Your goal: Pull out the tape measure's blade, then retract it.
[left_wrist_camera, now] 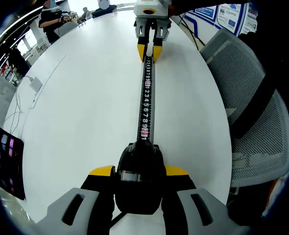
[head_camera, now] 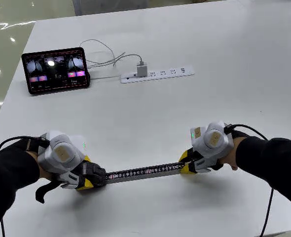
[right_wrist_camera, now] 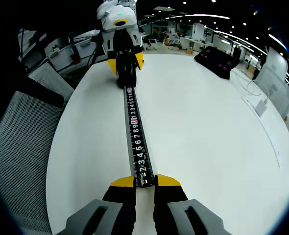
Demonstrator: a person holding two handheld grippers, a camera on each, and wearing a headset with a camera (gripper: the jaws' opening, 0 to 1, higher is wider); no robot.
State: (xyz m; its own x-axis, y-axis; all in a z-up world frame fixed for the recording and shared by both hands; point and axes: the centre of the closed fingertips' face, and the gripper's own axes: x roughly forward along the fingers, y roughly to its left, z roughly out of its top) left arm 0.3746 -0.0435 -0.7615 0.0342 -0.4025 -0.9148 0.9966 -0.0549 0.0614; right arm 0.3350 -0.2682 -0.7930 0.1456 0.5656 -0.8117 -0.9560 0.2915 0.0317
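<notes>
Gripping the black tape measure case (left_wrist_camera: 139, 188) with the left claw (left_wrist_camera: 139, 170) and pinching the blade (right_wrist_camera: 134, 127) by its tip with the right claw (right_wrist_camera: 145, 181), stretching it flat along the white surface (head_camera: 209, 98) near the front edge. Catching a mesh chair (left_wrist_camera: 252, 112) just past that edge in the gripper views; showing a tablet (head_camera: 55, 70) and power strip (head_camera: 157, 74) far back in the head view, leaving wide room between.

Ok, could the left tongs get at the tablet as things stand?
Probably not right now: the left tongs are shut on the case, with the blade stretched to the right tongs. The table toward the tablet is bare, so once freed, likely yes.
</notes>
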